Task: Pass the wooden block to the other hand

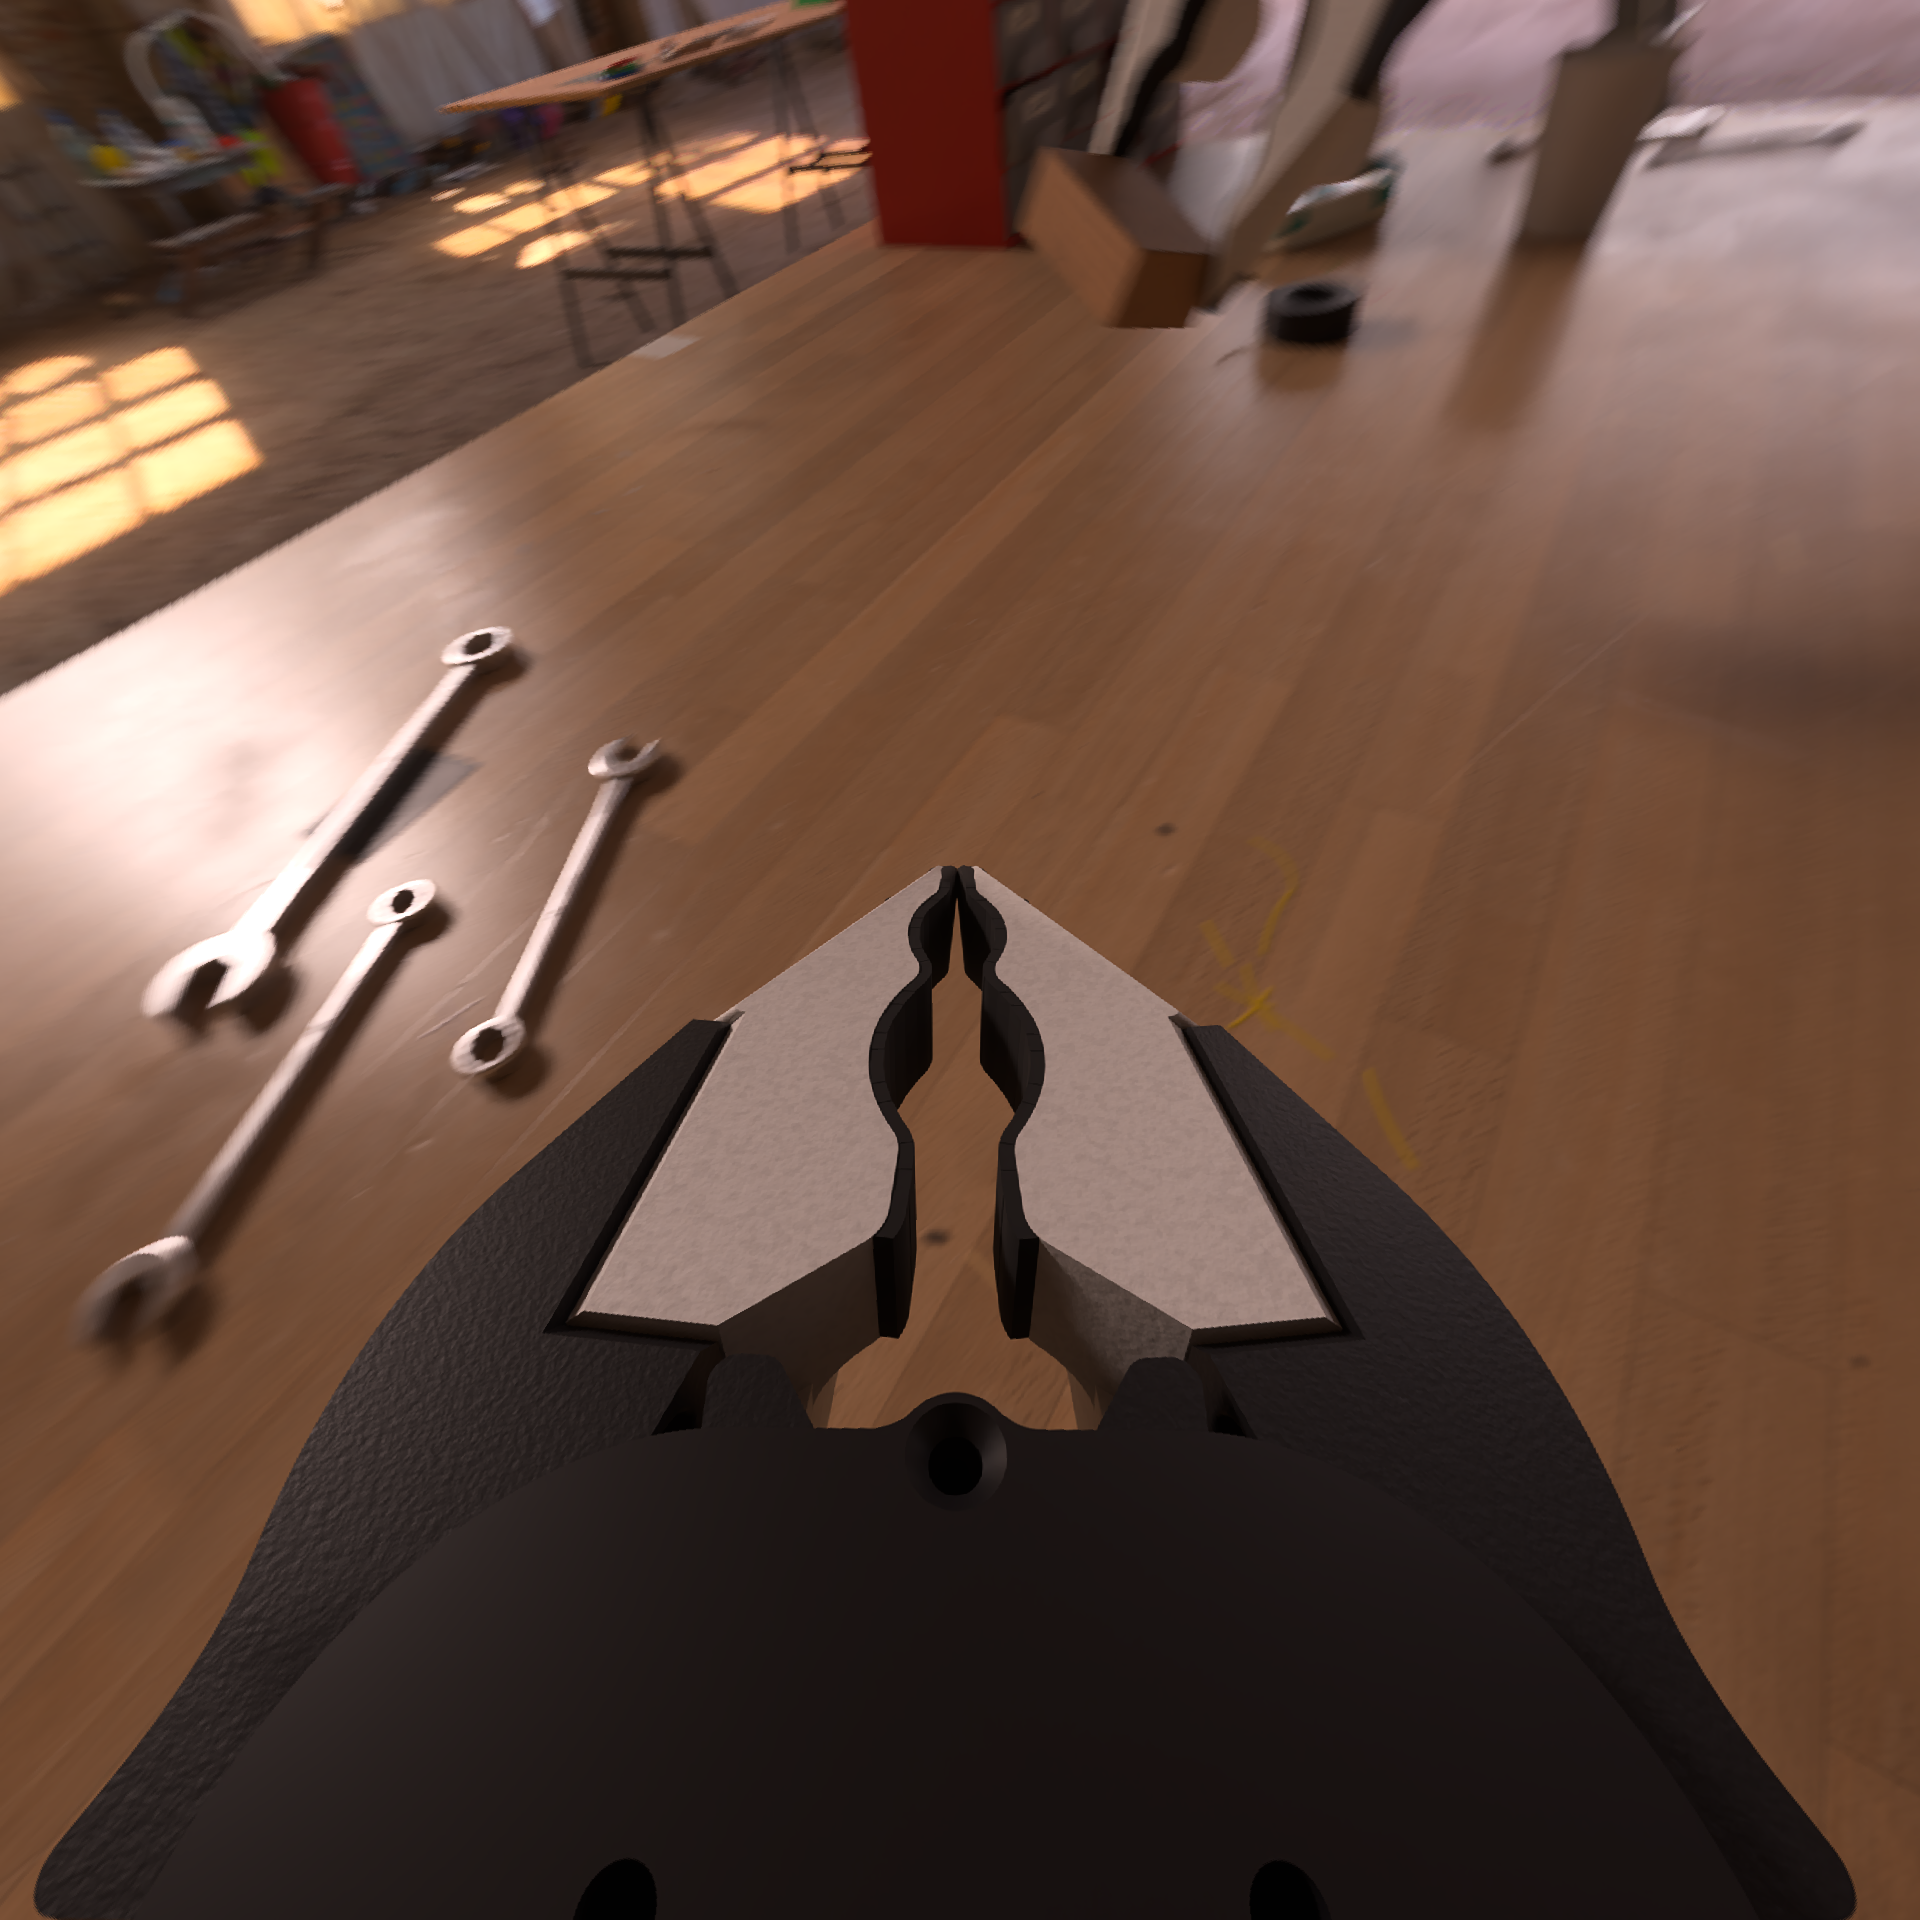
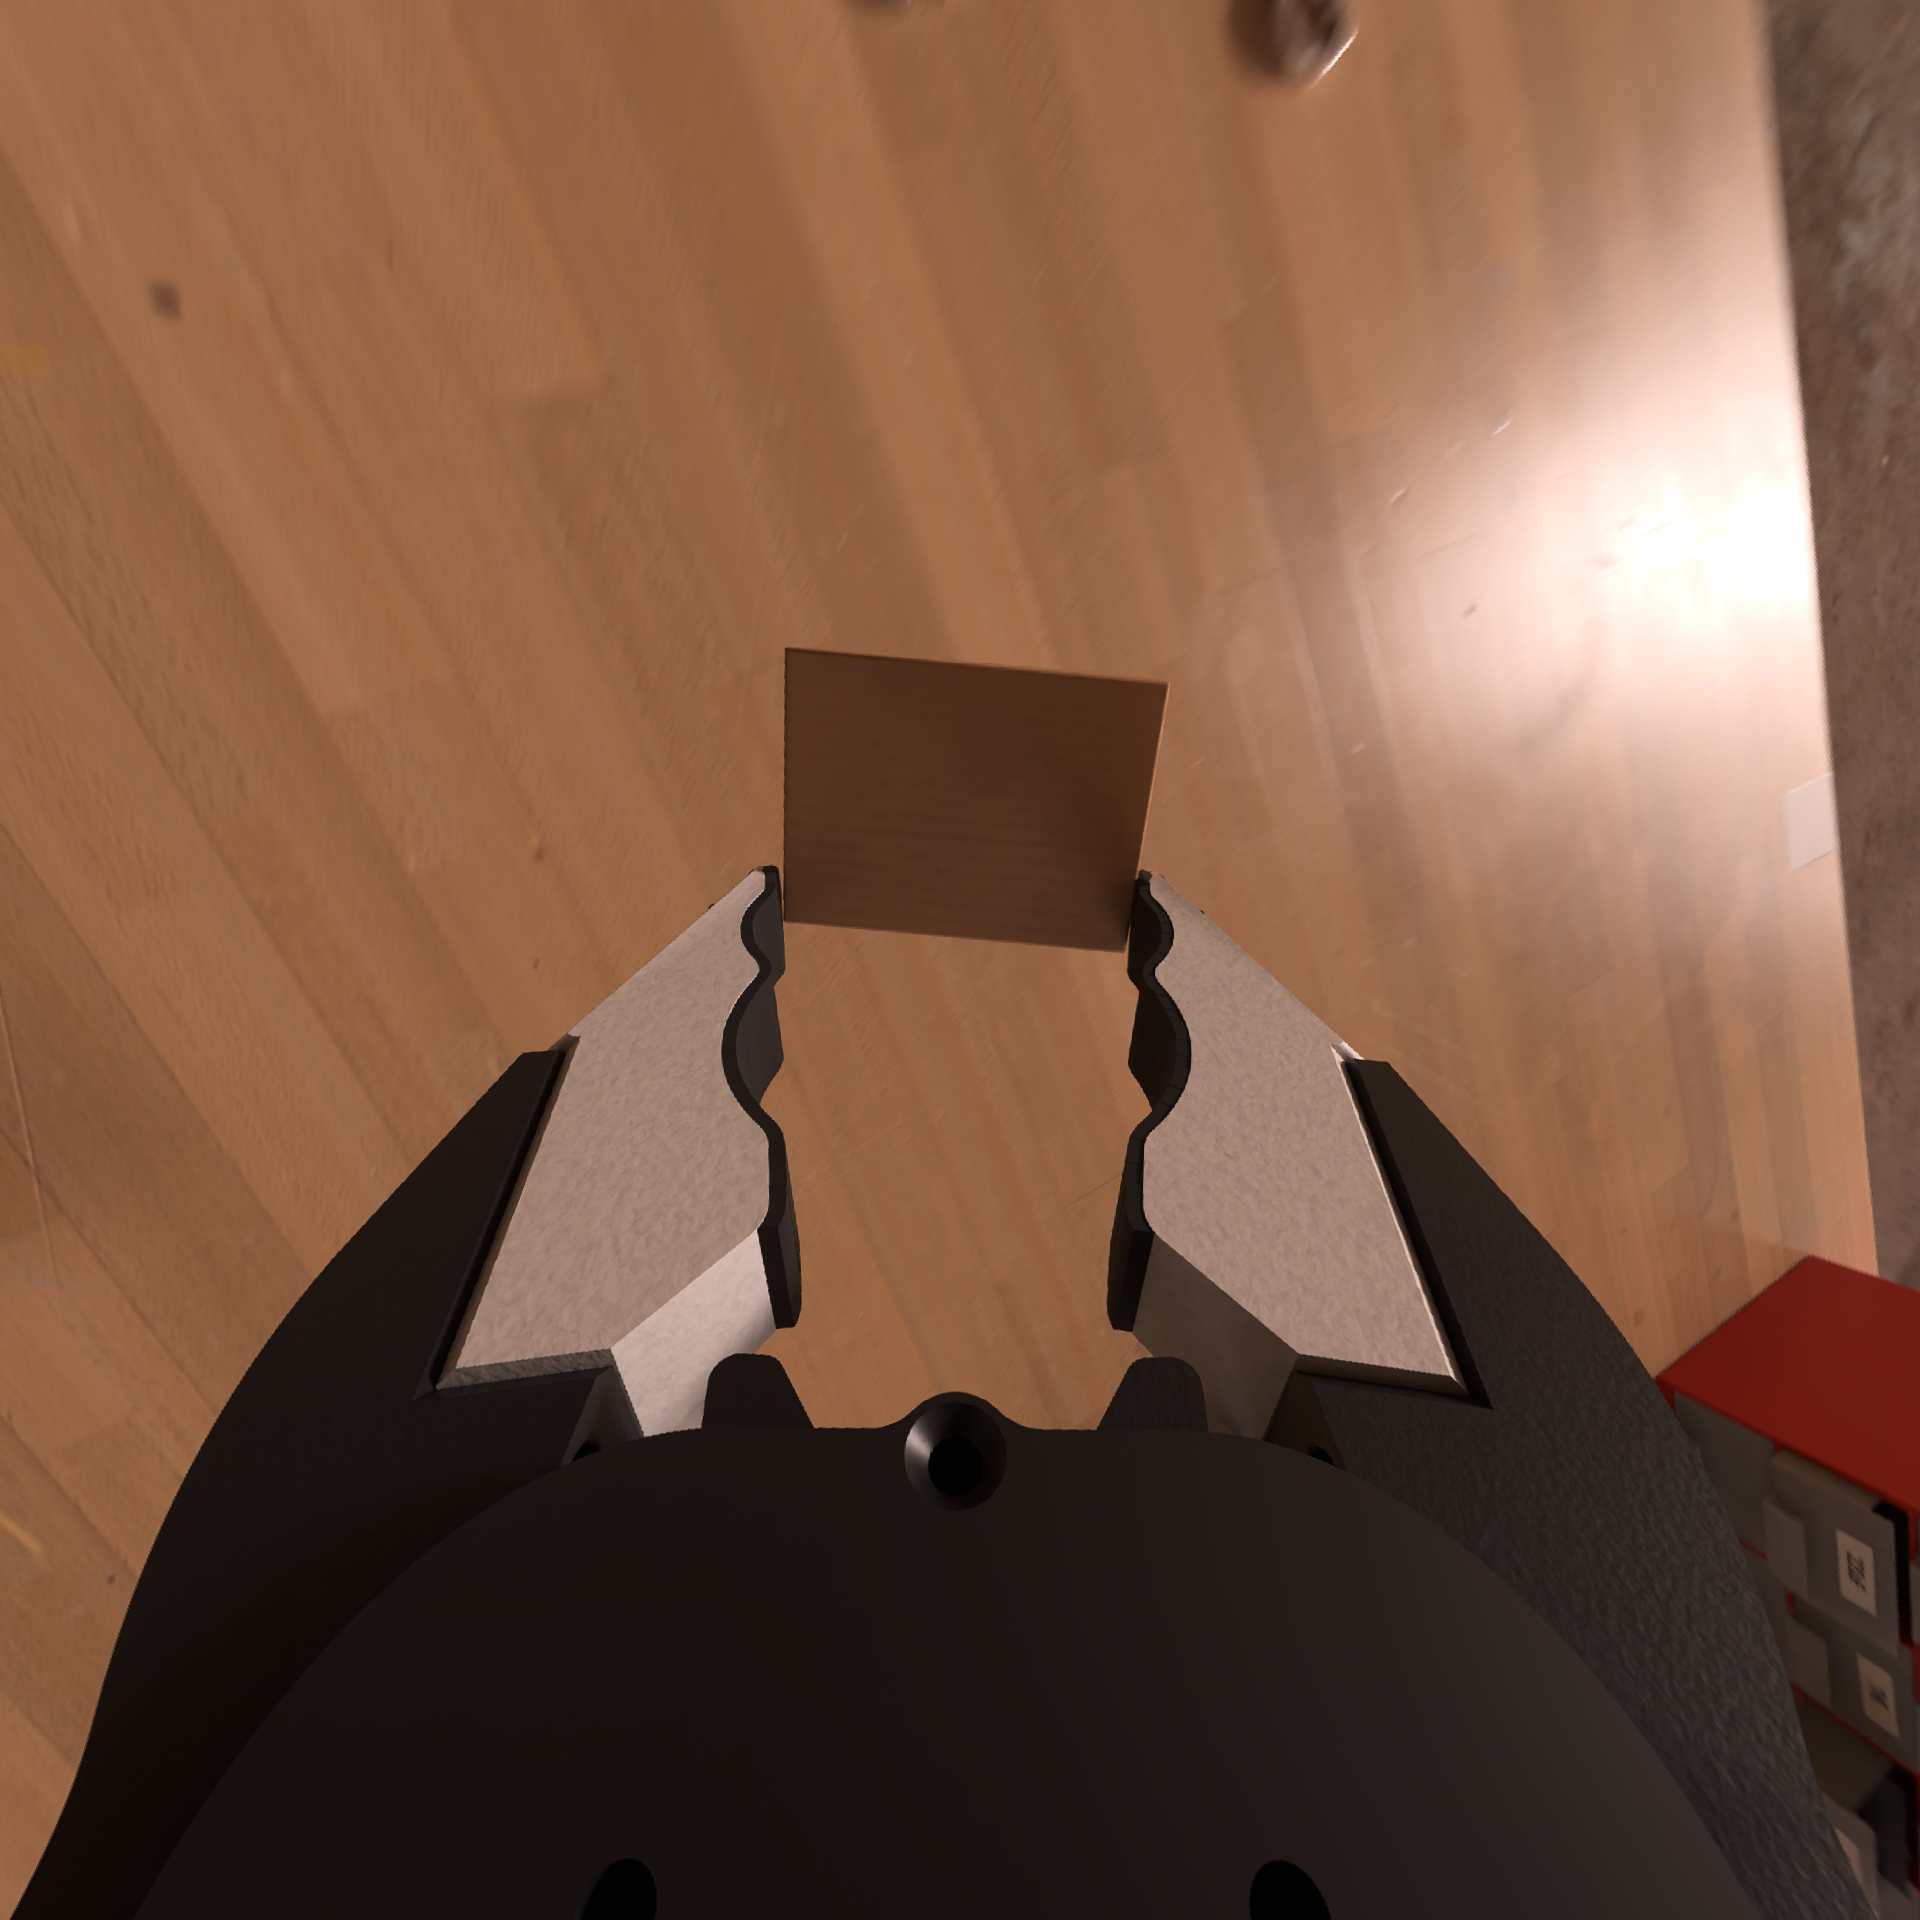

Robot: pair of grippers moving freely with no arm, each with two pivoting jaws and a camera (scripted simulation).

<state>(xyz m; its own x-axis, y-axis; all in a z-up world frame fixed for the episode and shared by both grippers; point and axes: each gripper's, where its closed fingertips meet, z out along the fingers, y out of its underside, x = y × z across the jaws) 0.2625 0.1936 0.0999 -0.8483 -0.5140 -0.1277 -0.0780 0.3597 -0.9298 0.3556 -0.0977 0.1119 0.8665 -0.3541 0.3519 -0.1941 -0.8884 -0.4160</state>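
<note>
Right gripper (image 2: 956, 899): fingers (image 2: 665, 1122) spread wide, their tips clamping the near edge of the wooden block (image 2: 971, 795) from both sides. The block is held above the tabletop (image 2: 416, 520), its broad face toward the camera.

Left gripper (image 1: 956, 878): fingers (image 1: 790, 1122) closed tip to tip, holding nothing, above the tabletop (image 1: 1143, 623).

Three wrenches (image 1: 312, 894) lie on the tabletop left of the left gripper. Farther off, the wooden block (image 1: 1117, 234) shows in the other gripper's fingers, beside a black ring (image 1: 1311, 309) and a red post (image 1: 925, 114).
</note>
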